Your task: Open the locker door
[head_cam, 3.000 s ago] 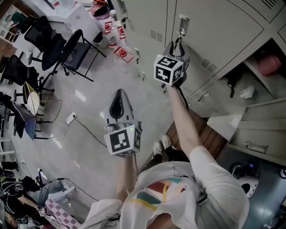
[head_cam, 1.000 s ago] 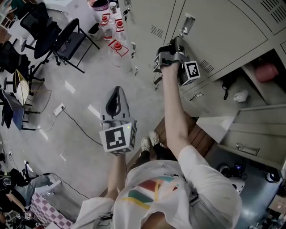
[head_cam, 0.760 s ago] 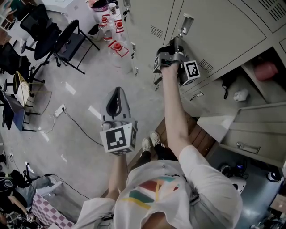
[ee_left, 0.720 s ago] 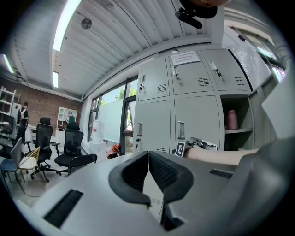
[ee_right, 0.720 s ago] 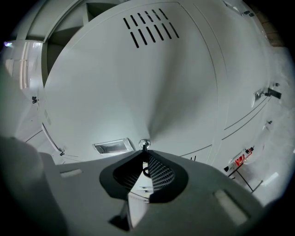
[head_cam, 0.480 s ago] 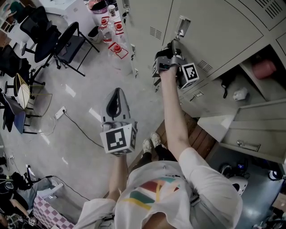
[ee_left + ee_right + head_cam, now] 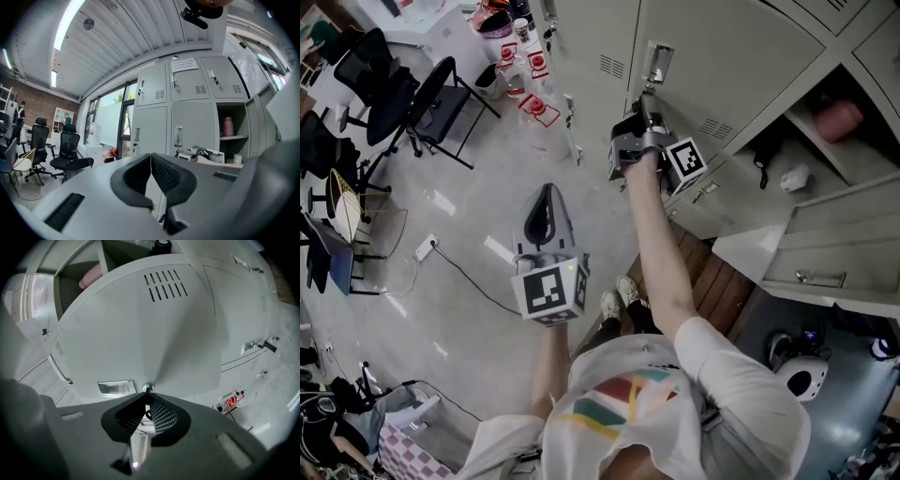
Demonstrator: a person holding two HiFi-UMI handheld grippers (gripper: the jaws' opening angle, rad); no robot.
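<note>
The grey locker door point(image 7: 727, 56) has a recessed metal handle plate point(image 7: 656, 64) and vent slots. In the right gripper view the door point(image 7: 140, 333) fills the frame, with the handle plate point(image 7: 116, 388) and a round lock knob point(image 7: 148, 388) just above the jaws. My right gripper point(image 7: 644, 101) is at that lock, and its pads are shut on a thin metal key point(image 7: 146, 411) that sticks out of it. Whether the door is ajar I cannot tell. My left gripper point(image 7: 547, 192) hangs over the floor away from the lockers, shut and empty point(image 7: 151, 157).
To the right, two lockers stand open, with a pink thing point(image 7: 839, 117) and a white thing point(image 7: 794, 178) inside and a swung-out door point(image 7: 834, 253). Black chairs point(image 7: 441, 103), red-labelled bottles point(image 7: 534, 70) and a floor cable point(image 7: 464, 267) lie to the left. My feet point(image 7: 619, 302) are by a wooden step point(image 7: 712, 281).
Since three seconds ago my right gripper has rolled at the lock, and its marker cube now sits to the lower right. Over the last second it has stayed there. The left gripper has barely moved.
</note>
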